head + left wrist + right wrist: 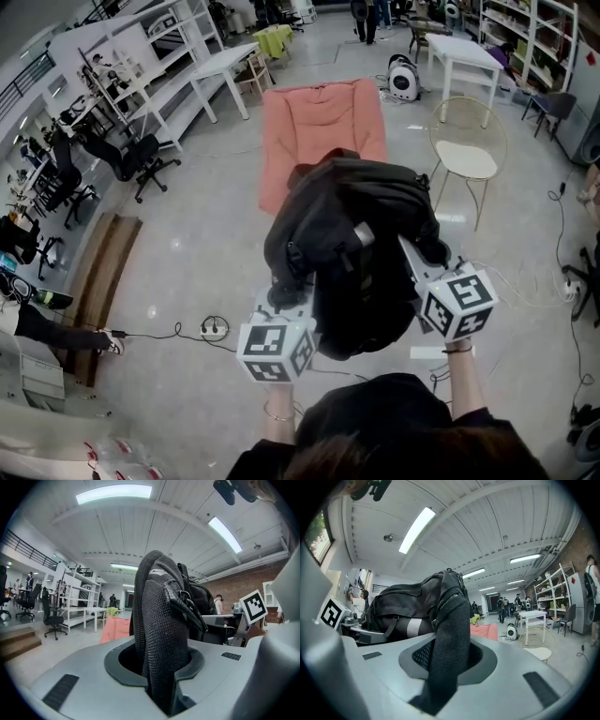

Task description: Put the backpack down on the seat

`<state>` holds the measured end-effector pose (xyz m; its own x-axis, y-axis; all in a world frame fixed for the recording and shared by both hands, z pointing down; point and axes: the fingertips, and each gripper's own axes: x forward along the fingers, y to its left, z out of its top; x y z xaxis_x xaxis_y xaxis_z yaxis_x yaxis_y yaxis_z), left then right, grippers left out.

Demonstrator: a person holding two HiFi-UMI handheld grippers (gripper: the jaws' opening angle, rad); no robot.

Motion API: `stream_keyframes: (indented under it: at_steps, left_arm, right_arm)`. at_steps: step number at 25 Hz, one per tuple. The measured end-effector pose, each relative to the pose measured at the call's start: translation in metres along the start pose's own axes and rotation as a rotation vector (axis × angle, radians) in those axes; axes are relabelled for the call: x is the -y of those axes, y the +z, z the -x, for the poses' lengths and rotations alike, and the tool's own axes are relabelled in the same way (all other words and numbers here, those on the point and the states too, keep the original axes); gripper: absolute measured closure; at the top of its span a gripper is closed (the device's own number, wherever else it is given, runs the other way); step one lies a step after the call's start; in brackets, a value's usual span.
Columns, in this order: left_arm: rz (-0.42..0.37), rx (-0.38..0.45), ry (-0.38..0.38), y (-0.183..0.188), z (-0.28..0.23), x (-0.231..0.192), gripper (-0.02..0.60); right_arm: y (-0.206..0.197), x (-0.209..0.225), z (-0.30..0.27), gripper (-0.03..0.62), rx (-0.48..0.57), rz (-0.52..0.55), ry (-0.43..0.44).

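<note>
Hanging in the air, the big black cloth backpack (352, 244) is gripped by its straps in the left tool (284, 298) and right tool (417, 258). The soft pink seat (319, 122) is seen straight ahead, beyond it.

Black backpack (356, 244), pink seat (319, 122)
Black mesh straps (161, 634) and a pale grey stripe (413, 627) are shown on the backpack; the chair (466, 159) is coloured cream.

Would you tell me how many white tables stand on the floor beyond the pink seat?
2. The left white table stands past the pink seat, on its left; the right white table stands behind the round chair. Others may be hidden.
</note>
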<state>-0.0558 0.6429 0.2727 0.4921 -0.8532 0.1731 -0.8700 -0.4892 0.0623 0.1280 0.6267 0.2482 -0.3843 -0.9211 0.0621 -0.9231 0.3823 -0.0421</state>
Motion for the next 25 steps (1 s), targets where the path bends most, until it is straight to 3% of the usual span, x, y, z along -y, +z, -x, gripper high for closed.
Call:
stream_keyframes:
  at_steps: [6, 13, 25]
  left_arm:
    - [-0.019, -0.011, -0.023, -0.005, 0.002, -0.014, 0.476]
    - [0.022, -0.026, -0.036, -0.014, -0.005, -0.034, 0.476]
    - [0.057, -0.076, -0.031, -0.018, -0.087, -0.07, 0.476]
  right_arm:
    - [-0.011, -0.011, -0.003, 0.505, 0.005, -0.035, -0.03]
    - [-0.014, -0.019, -0.021, 0.505, -0.018, -0.022, -0.044]
    - [-0.026, 0.024, -0.104, 0.505, -0.065, -0.059, -0.037]
